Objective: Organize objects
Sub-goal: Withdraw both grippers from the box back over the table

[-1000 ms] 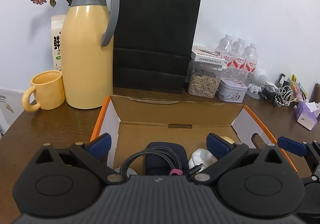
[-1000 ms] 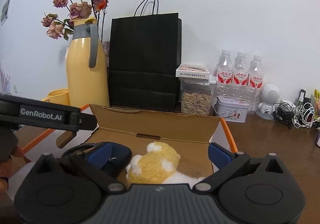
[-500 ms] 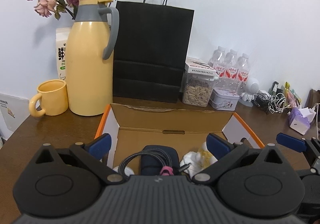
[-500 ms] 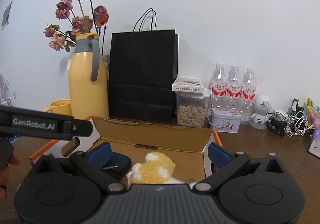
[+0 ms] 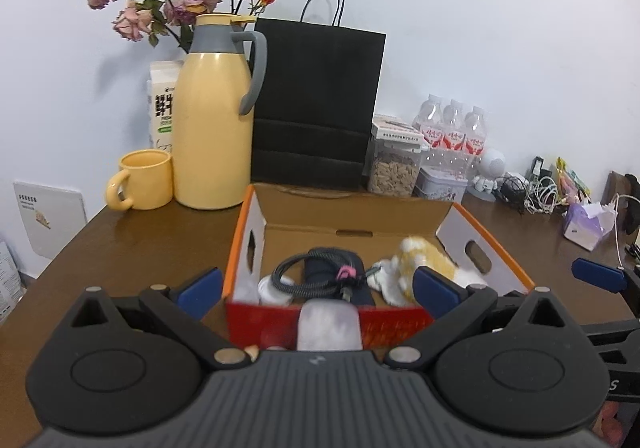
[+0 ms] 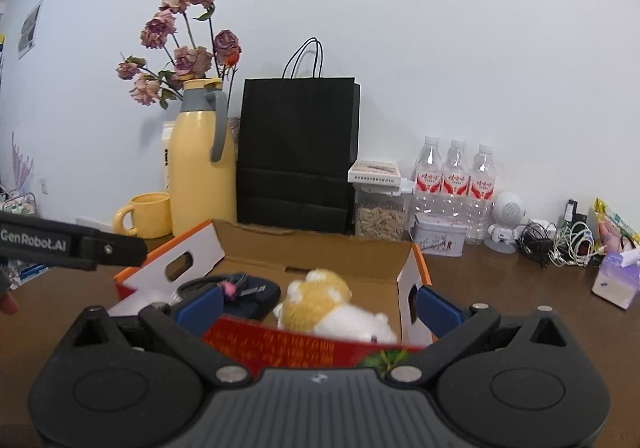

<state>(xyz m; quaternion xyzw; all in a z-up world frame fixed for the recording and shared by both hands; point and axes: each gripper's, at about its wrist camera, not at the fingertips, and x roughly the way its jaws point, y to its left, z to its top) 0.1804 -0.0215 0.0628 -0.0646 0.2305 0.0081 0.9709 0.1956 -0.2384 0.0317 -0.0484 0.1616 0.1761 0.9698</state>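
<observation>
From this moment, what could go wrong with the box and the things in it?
1. The braided cable lies loosely coiled on the dark pouch; a claw finger might snag a loop.
2. The plush toy sits near the box's front edge, so it might tumble out if the box tips.

Plain white wall (image 6: 440, 28) behind a brown wooden table (image 5: 132, 244).

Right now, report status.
Left gripper open, empty. Right gripper open, empty. Cardboard box holds plush toy, cable, dark pouch. Nothing blocking.
</observation>
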